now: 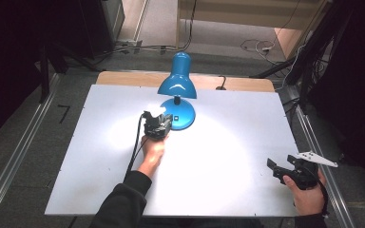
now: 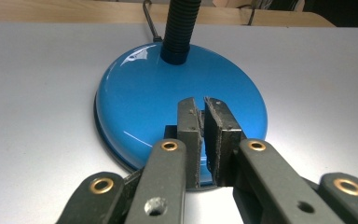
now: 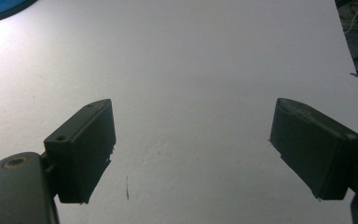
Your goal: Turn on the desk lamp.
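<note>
A blue desk lamp [image 1: 177,80] stands at the back middle of the white table [image 1: 237,133], lit and throwing a bright pool of light on the board. My left gripper [image 1: 159,124] sits at the front left of the lamp's round base [image 1: 184,116]. In the left gripper view its jaws are shut, with only a thin slit between the pads, and the gripper [image 2: 202,105] rests over the glossy blue base [image 2: 130,98]. A small dark part shows just beside the left pad. My right gripper [image 1: 276,168] hovers open near the table's right front edge, nothing between its fingers [image 3: 86,149].
The lamp's black ribbed neck [image 2: 179,28] rises from the base, and its cord [image 1: 221,85] runs off the back edge. Metal rails [image 1: 21,152] flank the table. Cables [image 1: 256,46] lie on the floor behind.
</note>
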Available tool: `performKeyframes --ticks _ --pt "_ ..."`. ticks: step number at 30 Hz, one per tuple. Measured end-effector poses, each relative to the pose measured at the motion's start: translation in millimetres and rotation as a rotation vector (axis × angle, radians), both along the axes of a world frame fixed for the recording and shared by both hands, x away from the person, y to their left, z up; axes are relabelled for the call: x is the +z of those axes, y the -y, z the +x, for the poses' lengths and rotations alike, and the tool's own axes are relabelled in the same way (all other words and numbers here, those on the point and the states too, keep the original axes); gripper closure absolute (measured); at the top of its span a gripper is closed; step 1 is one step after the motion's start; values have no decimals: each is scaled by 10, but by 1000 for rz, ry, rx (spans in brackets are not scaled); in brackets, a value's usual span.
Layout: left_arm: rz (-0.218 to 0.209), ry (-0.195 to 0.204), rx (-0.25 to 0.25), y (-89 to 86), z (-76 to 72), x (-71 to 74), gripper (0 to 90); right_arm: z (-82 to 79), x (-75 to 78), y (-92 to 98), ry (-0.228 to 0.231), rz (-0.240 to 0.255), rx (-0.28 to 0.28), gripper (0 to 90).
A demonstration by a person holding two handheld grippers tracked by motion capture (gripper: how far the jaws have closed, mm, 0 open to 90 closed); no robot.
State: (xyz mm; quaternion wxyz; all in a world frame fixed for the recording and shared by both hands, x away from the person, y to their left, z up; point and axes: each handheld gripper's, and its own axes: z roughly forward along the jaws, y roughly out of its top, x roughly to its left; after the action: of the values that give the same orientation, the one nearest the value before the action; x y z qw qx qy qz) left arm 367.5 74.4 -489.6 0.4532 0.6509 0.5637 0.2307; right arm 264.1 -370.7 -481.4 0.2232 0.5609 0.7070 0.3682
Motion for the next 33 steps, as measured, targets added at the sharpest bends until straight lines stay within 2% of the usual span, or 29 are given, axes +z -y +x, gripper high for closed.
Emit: performKeyframes --ticks 11,17,22,23,29,33 --pt "8 4 -14 -272 -226 41 719 -6 -4 -10 -5 -8 -7 125" --pt "-8 7 -6 -458 -395 32 655 -7 -14 -8 -8 -13 -11 125" --pt "-10 10 2 -549 -478 44 605 -7 -16 -15 -12 -12 -8 125" --pt "-8 13 3 -562 -495 46 565 -9 -16 -19 -9 -15 -2 125" --pt "6 20 3 -639 -590 54 520 -13 -21 -12 -17 -10 -11 125" --pt "23 22 22 -708 -643 47 485 -9 -29 -10 -21 -10 -10 125"
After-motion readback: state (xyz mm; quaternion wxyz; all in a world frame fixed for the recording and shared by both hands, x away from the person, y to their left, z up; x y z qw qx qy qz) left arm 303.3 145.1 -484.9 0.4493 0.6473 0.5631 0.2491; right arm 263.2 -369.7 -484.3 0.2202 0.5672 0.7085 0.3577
